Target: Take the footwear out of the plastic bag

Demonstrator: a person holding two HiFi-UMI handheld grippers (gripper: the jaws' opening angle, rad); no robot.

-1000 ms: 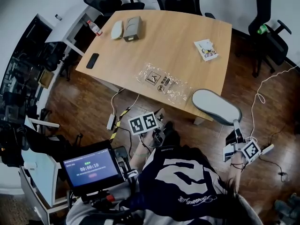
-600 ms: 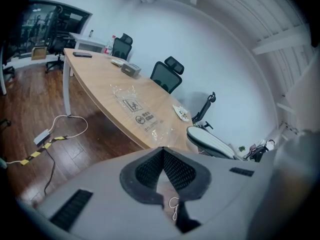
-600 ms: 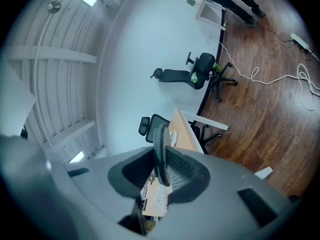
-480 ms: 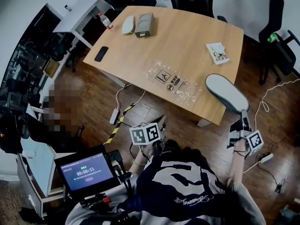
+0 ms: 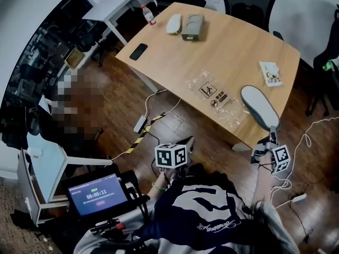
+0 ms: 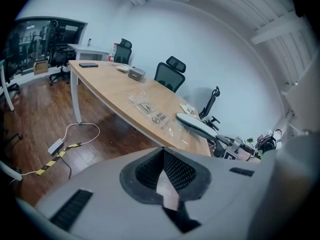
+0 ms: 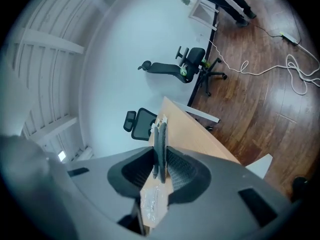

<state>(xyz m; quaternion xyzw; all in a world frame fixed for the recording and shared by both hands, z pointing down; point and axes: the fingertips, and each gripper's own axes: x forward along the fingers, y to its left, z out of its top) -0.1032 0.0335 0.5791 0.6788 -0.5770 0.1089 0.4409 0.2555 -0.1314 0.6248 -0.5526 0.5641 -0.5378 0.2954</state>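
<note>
Clearly out of the bag, the slipper (image 5: 258,106) is pinched at its near end by the right gripper (image 5: 271,136). That gripper's jaws are closed onto it edge-on and kept partly apart by its thickness. The slipper reaches from the gripper out over the near right corner of the table (image 5: 233,46), its pale flat face turned up toward the head camera. Whether it touches the wood I cannot tell.

The bag (image 5: 214,95), clear and crinkled with dark printed marks, lies flat on the table just beside the slipper, on its left in the head view.

The left gripper (image 5: 186,143) hangs below the table's near edge, over the wooden floor and in front of the person's chest, well apart from the bag. Its jaws meet at the tips with nothing between them.

Farther out on the table, a dark phone (image 5: 139,51) lies near the left edge. A white oval thing (image 5: 174,24) and a grey box (image 5: 192,26) sit side by side at the far end. A small printed packet (image 5: 271,73) lies near the right edge, beyond the slipper.

A bottle (image 5: 148,15) stands on a white desk past the table. A power strip (image 5: 140,123) and its cable lie on the floor under the table's near side. A lit screen (image 5: 98,194) sits at the lower left. A black chair (image 5: 249,4) stands behind the table.
</note>
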